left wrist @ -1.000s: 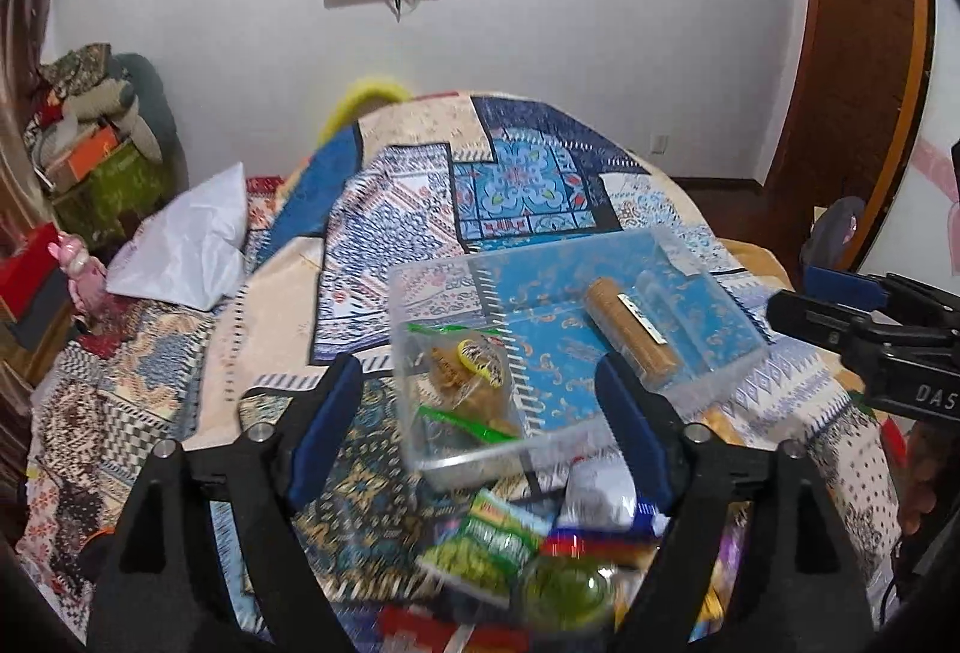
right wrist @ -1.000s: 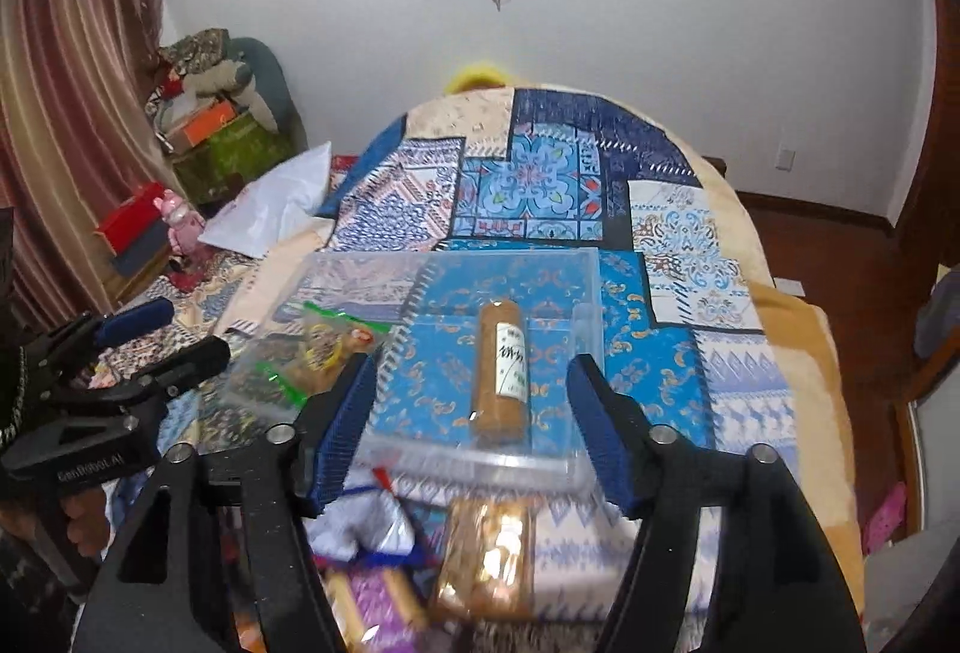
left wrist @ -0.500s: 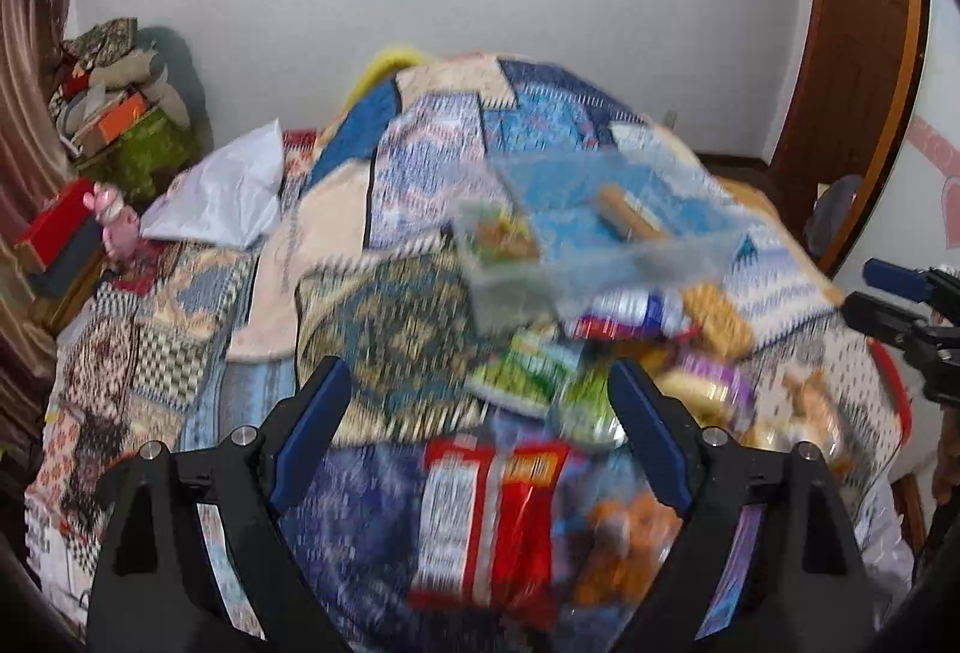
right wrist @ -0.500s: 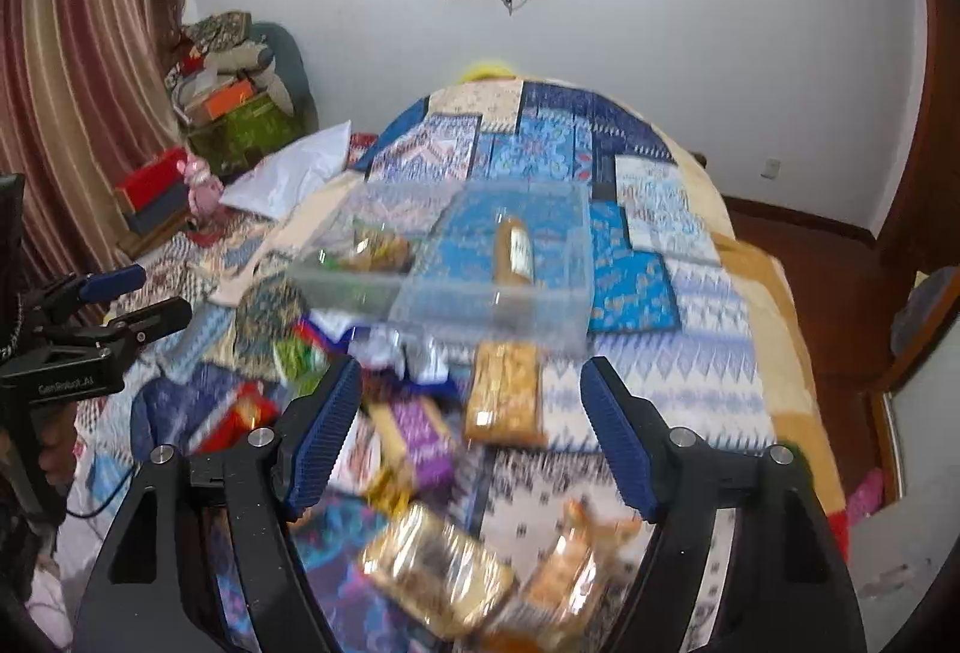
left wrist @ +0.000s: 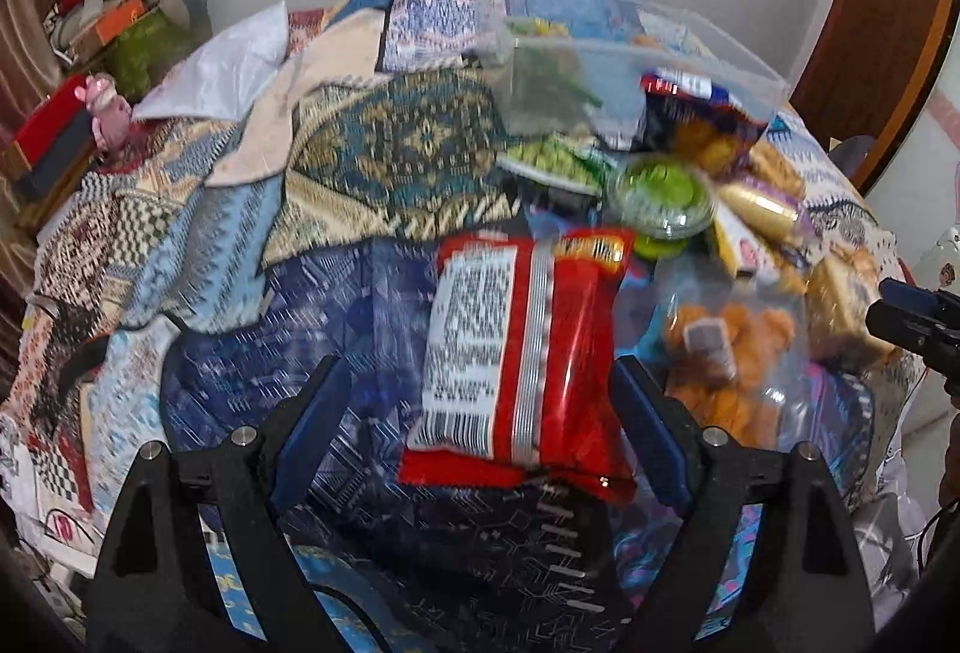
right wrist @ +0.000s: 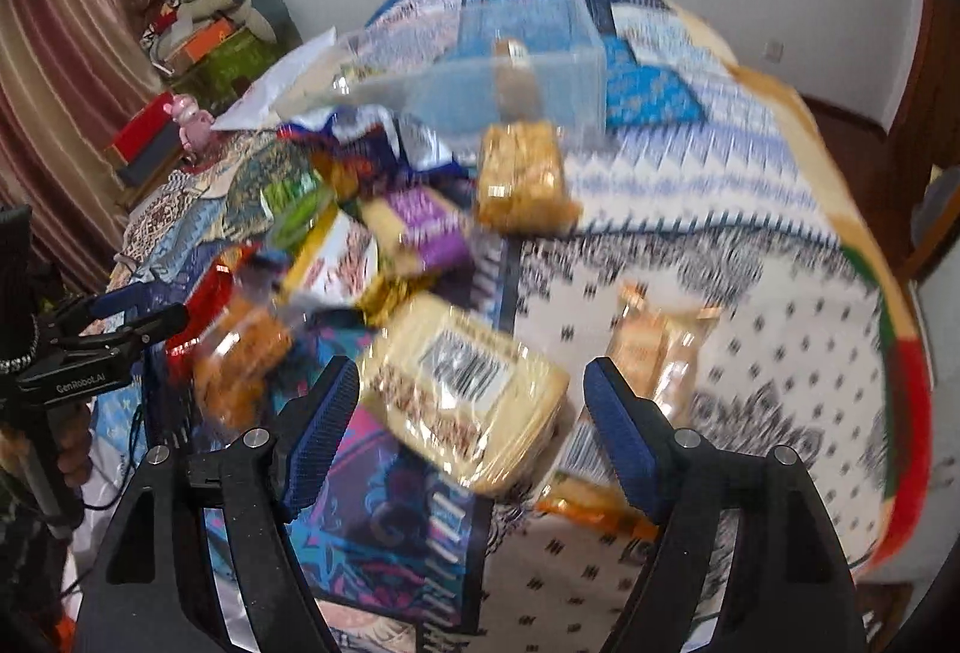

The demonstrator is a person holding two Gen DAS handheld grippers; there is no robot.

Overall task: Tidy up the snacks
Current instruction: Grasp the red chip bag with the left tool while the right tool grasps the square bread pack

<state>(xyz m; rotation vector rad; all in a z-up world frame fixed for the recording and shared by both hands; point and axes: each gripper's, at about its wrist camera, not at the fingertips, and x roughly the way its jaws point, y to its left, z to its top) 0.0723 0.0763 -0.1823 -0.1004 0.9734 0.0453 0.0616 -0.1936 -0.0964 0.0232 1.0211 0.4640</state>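
**Snack pile on patterned bedspread, both grippers above**

Left gripper (left wrist: 480, 434): fingers spread wide, nothing gripped; red snack bag (left wrist: 522, 353) lies between them at lower centre. Right gripper (right wrist: 471, 434): fingers apart, empty; pale wrapped wafer pack (right wrist: 468, 401) lies between them. Clear plastic bin (left wrist: 648, 59) sits at upper right, behind the heap. Green-lidded cup (left wrist: 663, 194) sits right of centre. Bedspread (left wrist: 384, 155) lies beneath everything.

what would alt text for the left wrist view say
The open left hand-held gripper hangs over a red snack bag lying barcode side up on a patterned quilt, the bag between its blue pads but not gripped. Behind it lie more snacks, a green-lidded cup and a clear bin.
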